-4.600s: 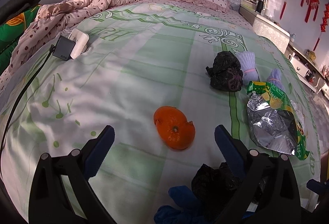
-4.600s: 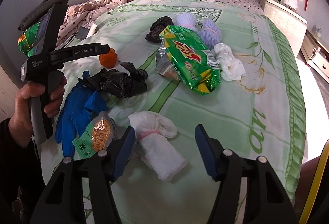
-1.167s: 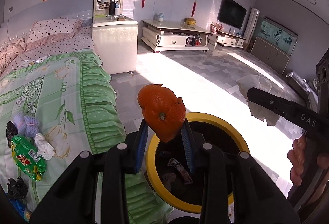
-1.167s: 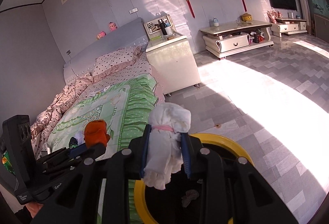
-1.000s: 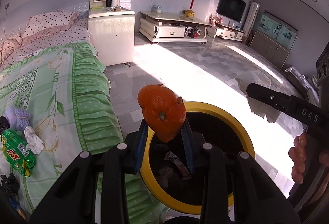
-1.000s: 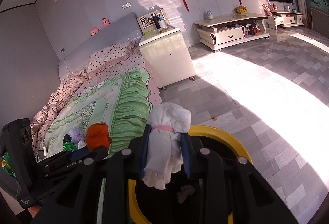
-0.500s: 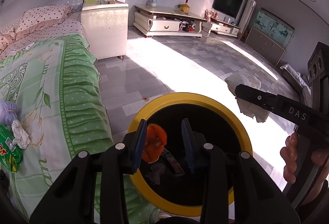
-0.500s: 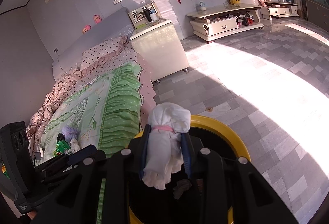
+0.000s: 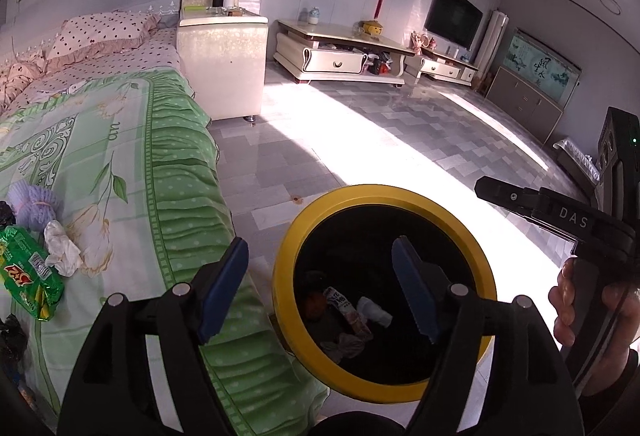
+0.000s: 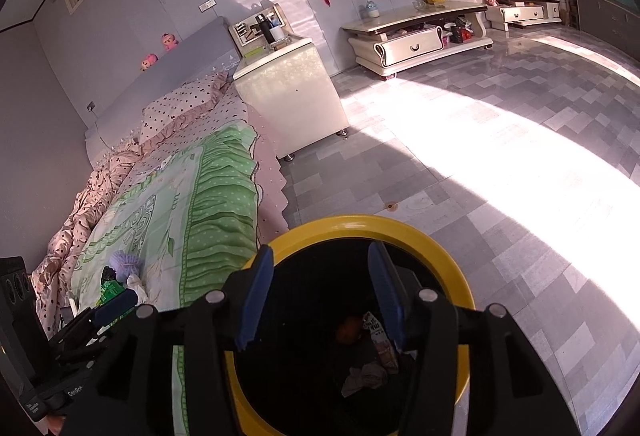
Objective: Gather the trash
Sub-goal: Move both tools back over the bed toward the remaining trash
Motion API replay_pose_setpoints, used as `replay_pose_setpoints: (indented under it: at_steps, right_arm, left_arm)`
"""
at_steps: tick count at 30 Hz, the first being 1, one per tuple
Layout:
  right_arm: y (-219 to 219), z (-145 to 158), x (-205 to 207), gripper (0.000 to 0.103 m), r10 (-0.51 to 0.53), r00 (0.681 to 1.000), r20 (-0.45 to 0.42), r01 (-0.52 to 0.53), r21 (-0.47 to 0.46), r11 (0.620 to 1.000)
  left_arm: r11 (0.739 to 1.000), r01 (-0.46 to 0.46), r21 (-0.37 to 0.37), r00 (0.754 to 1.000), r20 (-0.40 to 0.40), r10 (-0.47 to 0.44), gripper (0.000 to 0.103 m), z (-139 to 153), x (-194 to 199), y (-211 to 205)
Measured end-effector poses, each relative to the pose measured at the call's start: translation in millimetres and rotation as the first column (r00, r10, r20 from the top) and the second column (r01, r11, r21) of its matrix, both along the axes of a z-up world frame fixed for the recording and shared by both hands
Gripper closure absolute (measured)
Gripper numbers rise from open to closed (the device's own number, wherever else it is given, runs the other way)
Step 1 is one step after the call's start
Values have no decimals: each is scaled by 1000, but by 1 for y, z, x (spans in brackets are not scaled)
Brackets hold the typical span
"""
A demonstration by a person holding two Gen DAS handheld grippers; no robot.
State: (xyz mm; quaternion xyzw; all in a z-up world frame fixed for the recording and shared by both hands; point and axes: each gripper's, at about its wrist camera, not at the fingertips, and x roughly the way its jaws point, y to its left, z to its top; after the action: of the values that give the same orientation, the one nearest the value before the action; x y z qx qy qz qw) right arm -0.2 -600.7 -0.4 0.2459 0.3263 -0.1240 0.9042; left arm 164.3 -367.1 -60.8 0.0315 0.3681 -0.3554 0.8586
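Note:
A black bin with a yellow rim stands on the floor beside the bed; it also shows in the right wrist view. Inside lie the orange peel, a white tied wad and wrappers. My left gripper is open and empty above the bin. My right gripper is open and empty over the bin mouth. On the green bedspread remain a green snack bag, a white tissue and a lilac bundle.
The bed is at the left, with a white nightstand at its head. A low TV cabinet stands along the far wall. Grey tiled floor lies beyond the bin.
Both grippers opened. The orange peel dropped from the left gripper and the white tied wad from the right; both now lie in the bin.

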Motion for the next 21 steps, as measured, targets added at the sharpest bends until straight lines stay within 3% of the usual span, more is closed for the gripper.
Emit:
replay_pose_setpoints:
  at_steps: [6,13,21]
  right_arm:
    - [17,1,4,48,38,999,-9,-38,-18,999]
    - [51,8,13,44,98,995,9,-98,-26,995]
    - [106,28,35,44,189,982,25,-187,-69,980]
  left_arm:
    - [997,-80,-3,996,26,81,19,6,4,40]
    - [985,-175,-6,984,40,175,17,14,12,100]
    - [956,-294,-1,954,69,293,16,25,21,176]
